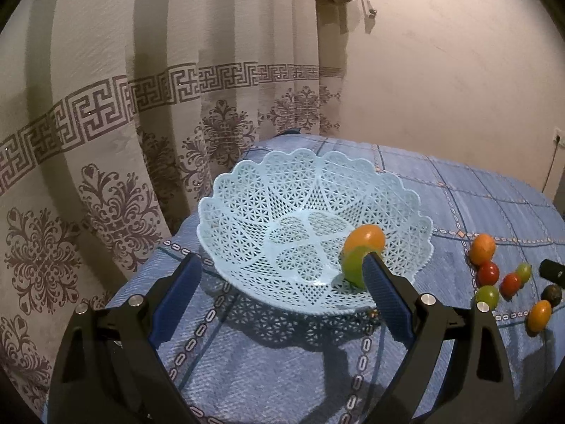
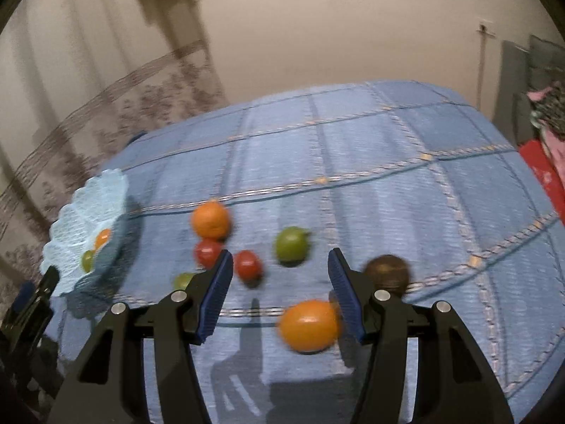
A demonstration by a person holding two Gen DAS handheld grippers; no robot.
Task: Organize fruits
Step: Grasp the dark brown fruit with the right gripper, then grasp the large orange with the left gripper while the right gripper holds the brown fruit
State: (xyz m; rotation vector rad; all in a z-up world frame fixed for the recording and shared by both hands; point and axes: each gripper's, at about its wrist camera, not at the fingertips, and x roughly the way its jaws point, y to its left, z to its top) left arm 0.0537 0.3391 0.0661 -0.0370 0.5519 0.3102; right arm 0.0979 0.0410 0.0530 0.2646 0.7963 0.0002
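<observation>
A pale blue lattice basket [image 1: 282, 212] is seen on a surface covered with a blue checked cloth [image 1: 459, 190], beside a patterned curtain [image 1: 106, 123]. Inside the basket, against its right wall, an orange fruit [image 1: 365, 237] and a green fruit [image 1: 353, 265] are lodged together. The left hand-held gripper [image 1: 282, 265] is held before the basket with its jaws spread wide and nothing between them; its right fingertip [image 1: 374, 268] is seen in front of the green fruit.

The other fruits are scattered on the cloth to the right of the basket. In the blurred right wrist view, a round orange [image 2: 210, 219] is seen farthest back, with a red fruit [image 2: 207, 252] just in front of it, another red one [image 2: 249, 265], a small green one [image 2: 183, 280], a larger green one [image 2: 291, 245], a dark brown fruit [image 2: 386, 272] and an oval orange fruit [image 2: 309, 325] nearest the camera. The right hand-held gripper [image 2: 280, 268] is held above this group, jaws apart and empty
</observation>
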